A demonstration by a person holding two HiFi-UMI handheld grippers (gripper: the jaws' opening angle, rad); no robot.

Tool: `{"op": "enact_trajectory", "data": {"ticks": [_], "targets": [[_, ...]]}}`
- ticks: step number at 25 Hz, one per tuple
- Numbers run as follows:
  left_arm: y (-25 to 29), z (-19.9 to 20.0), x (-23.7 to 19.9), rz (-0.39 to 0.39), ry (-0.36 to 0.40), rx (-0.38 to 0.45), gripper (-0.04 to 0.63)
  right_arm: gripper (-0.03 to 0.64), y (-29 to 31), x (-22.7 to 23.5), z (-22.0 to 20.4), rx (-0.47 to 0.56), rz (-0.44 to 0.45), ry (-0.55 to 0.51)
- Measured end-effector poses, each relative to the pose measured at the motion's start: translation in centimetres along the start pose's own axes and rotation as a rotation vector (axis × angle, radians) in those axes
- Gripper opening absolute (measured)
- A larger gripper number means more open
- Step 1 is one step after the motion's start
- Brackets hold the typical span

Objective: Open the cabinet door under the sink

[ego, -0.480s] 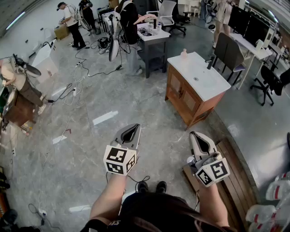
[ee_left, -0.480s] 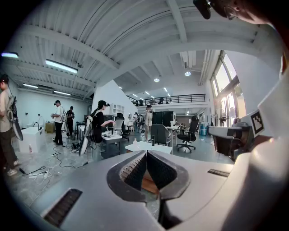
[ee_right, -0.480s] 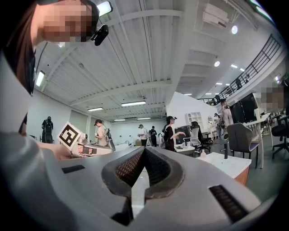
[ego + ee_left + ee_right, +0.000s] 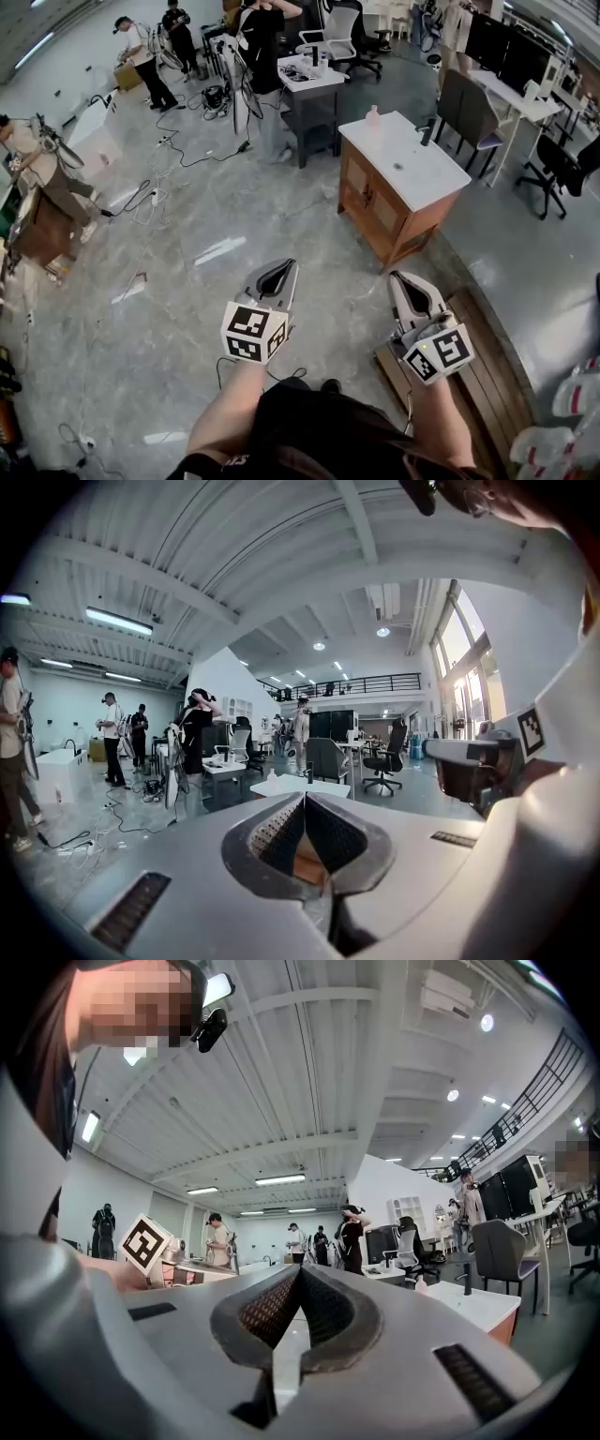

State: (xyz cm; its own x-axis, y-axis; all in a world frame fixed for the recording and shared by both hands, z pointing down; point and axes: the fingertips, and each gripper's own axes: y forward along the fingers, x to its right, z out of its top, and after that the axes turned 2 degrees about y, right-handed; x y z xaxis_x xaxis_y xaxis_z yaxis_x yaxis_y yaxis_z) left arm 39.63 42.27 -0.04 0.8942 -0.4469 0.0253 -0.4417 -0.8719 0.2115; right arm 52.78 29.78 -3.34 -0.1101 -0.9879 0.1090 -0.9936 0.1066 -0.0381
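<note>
Cabinet door (image 4: 375,199): It sat on the front of the wooden cabinet (image 4: 417,223) under the sink (image 4: 403,165), up and right of centre in the head view and across open floor (image 4: 234,216) from the person. It looked shut, with the panels flush to the frame (any handle was too small to make out).
Progress: Nothing of the task was done. This read as the approach stage, with the walk to the cabinet, the reach for the door and the pull all left.
Left claw (image 4: 279,268): The jaws were together with nothing between them, well apart from the cabinet.
Right claw (image 4: 406,279): The jaws were likewise closed on nothing, and just as far from the door.
Pose: Both forearms were stretched forward from the body, side by side. The left claw tipped slightly downward and the right was about level, and both aimed roughly toward the cabinet.
Tabletop (image 4: 441,183): The white top around the sink showed beyond the closed jaw tips in the left gripper view, still distant.
Surroundings: Cables (image 4: 178,155) trailed over the floor, and other people stood at desks beyond.
</note>
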Motion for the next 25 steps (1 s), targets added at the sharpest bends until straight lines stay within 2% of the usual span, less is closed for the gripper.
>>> {"op": "enact_trajectory", "data": {"ticks": [7,15,19,25], "targets": [[0.4,-0.6,1.2,0.003,-0.004,-0.015,0.020,0.012,-0.8,1.0,-1.0,0.000,0.017,0.077],[2.5,-1.2,0.2,0.001,-0.011,-0.029,0.020,0.014,1.0,1.3,-2.1,-0.023,0.047,0.087],[4.8,-1.3,-0.8,-0.011,-0.027,-0.027,0.020,0.014,2.6,2.2,-2.9,-0.060,0.053,0.083],[10.6,-1.7,-3.3,-0.061,-0.039,-0.032,0.020,0.014,6.6,6.0,-4.0,-0.100,0.010,0.091]]}}
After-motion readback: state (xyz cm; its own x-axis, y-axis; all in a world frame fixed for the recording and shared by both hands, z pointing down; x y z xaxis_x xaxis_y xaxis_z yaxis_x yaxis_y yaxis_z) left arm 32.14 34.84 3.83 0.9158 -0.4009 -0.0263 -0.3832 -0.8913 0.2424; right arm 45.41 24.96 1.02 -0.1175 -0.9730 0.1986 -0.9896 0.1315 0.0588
